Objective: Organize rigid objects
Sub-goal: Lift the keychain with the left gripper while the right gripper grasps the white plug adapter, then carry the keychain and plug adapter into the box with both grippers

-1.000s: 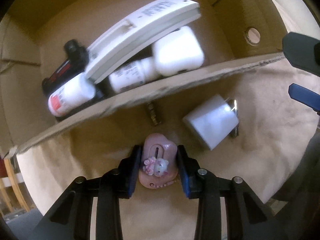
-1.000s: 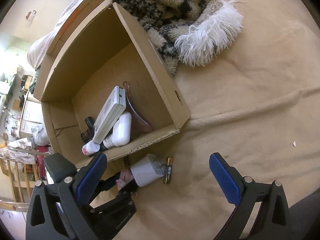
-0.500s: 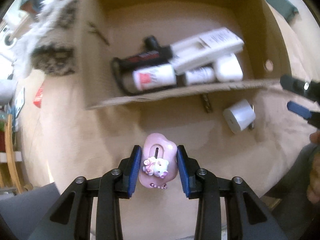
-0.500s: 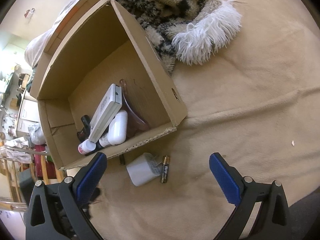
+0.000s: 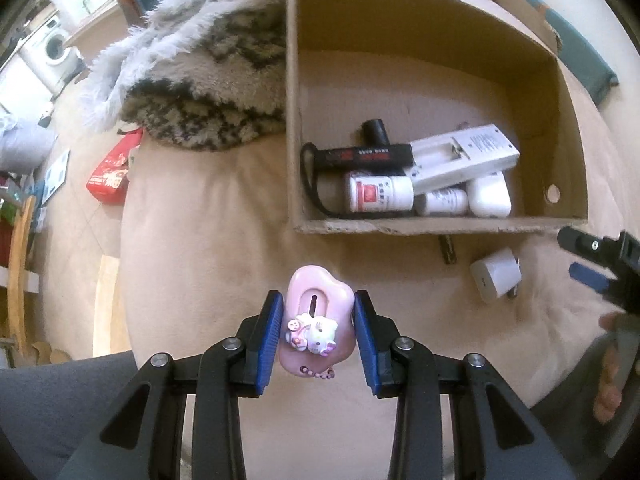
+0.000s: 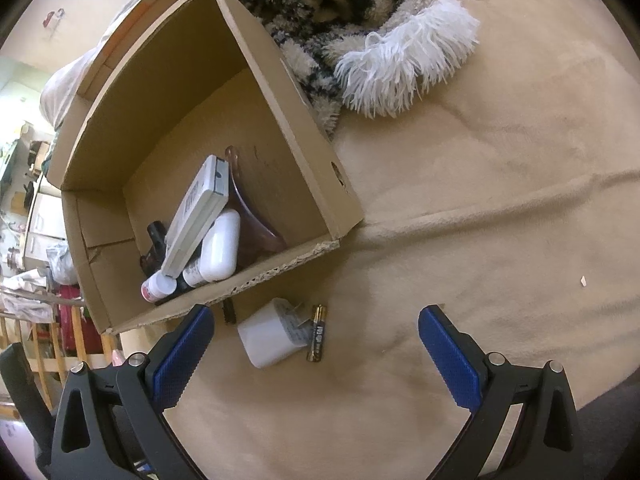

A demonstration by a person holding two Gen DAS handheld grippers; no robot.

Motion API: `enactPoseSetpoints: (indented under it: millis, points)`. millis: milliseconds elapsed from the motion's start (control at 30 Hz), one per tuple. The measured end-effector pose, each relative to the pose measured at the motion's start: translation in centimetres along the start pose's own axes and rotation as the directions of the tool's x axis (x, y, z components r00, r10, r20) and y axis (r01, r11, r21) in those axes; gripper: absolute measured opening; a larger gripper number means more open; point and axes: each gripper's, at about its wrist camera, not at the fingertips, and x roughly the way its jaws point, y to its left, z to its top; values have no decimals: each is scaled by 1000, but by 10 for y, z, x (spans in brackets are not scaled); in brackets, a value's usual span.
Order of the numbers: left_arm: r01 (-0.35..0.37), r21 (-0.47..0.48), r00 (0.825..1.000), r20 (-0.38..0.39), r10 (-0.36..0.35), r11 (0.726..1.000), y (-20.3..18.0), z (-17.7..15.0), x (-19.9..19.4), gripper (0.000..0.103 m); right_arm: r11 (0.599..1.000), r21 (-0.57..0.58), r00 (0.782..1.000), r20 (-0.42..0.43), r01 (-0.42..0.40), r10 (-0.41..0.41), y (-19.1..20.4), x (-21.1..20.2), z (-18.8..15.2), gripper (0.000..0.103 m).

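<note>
My left gripper [image 5: 318, 330] is shut on a pink Hello Kitty toy [image 5: 318, 328], held above the beige blanket in front of the cardboard box [image 5: 436, 226]. The box holds a white remote [image 5: 466, 156], white bottles [image 5: 380, 194], a white case [image 5: 490, 200] and a black device [image 5: 362, 156]. A white charger plug [image 6: 270, 338] and a battery [image 6: 317, 333] lie on the blanket before the box, just ahead of my open, empty right gripper [image 6: 316, 354]. The charger also shows in the left wrist view [image 5: 496, 280].
A black-and-white fluffy throw [image 6: 360, 28] lies beside the box. A small dark object [image 5: 448, 250] lies against the box's front wall. A red packet [image 5: 110, 176] lies on the floor to the left. A person's hand [image 5: 610, 360] holds the right gripper.
My left gripper has lifted and drawn back from the box with the pink toy in it, so the whole box shows now. The right gripper has barely moved.
</note>
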Motion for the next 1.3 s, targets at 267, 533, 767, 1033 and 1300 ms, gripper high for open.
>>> enactPoseSetpoints:
  millis: [267, 533, 767, 1033, 1300]
  points:
    - [37, -79, 999, -1, -38, 996, -2, 5, 8, 33, 995, -2, 994, -35, -103, 102, 4, 6, -1, 103]
    - [53, -84, 999, 4, -53, 995, -4, 5, 6, 33, 979, -191, 989, -141, -68, 41, 41, 31, -10, 79]
    - [52, -57, 999, 3, -52, 997, -11, 3, 4, 33, 858, -481, 963, -92, 180, -254, 80, 69, -34, 73]
    - [16, -72, 1000, 1, -16, 997, -5, 2, 9, 33, 782, -586, 963, -10, 213, -270, 101, 68, -52, 60]
    - [-16, -74, 1000, 5, 16, 997, -4, 1, 12, 33, 834, -544, 992, -28, 89, -124, 104, 32, -60, 60]
